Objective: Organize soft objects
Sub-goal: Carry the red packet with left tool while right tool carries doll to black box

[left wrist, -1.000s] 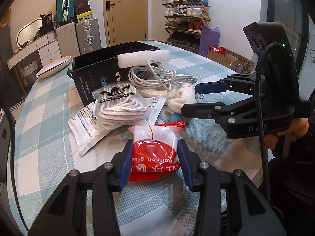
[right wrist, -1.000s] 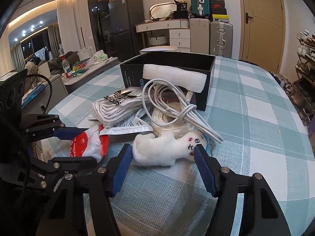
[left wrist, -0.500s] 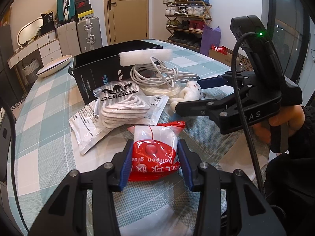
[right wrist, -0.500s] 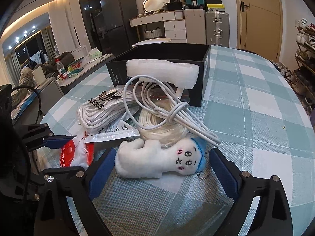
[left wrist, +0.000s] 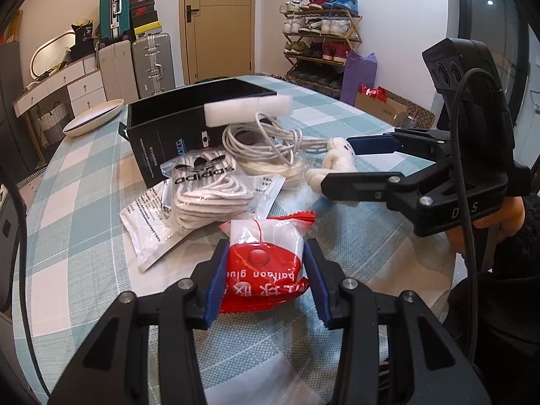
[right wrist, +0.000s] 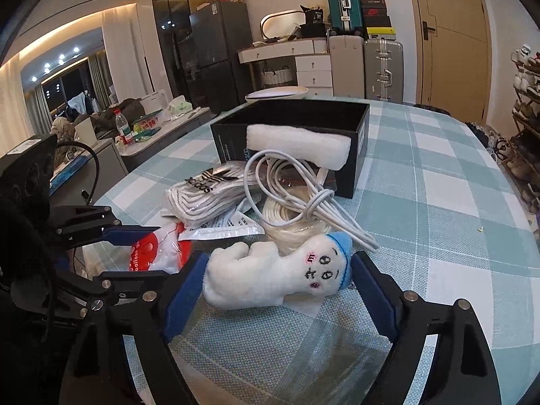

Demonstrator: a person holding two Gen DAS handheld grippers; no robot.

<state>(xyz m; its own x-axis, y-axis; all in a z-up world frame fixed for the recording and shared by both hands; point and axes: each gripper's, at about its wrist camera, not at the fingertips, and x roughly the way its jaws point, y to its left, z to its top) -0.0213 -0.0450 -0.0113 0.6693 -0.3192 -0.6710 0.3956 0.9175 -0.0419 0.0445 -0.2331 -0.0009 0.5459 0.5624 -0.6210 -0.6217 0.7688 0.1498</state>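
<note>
A red and white balloon-glue packet (left wrist: 265, 266) lies on the checked table between the pads of my left gripper (left wrist: 265, 285), which is shut on it. It also shows in the right wrist view (right wrist: 158, 253). A white plush doll (right wrist: 280, 276) with a blue cap lies between the jaws of my right gripper (right wrist: 276, 295), which stand open around it without touching. The doll (left wrist: 332, 165) and the right gripper (left wrist: 341, 162) also show in the left wrist view. An open black box (right wrist: 293, 128) stands behind.
A white foam block (right wrist: 297, 145) rests on the box's front rim. A white cable coil (right wrist: 297, 189), a pale cord bundle (right wrist: 290, 226), an adidas bag of laces (right wrist: 206, 192) and a flat white pouch (left wrist: 148, 216) lie between box and grippers. A white dish (left wrist: 94, 121) sits far left.
My right gripper has opened wider and moved forward, so the plush doll now lies well between its jaws. My left gripper stays shut on the red packet, unmoved.
</note>
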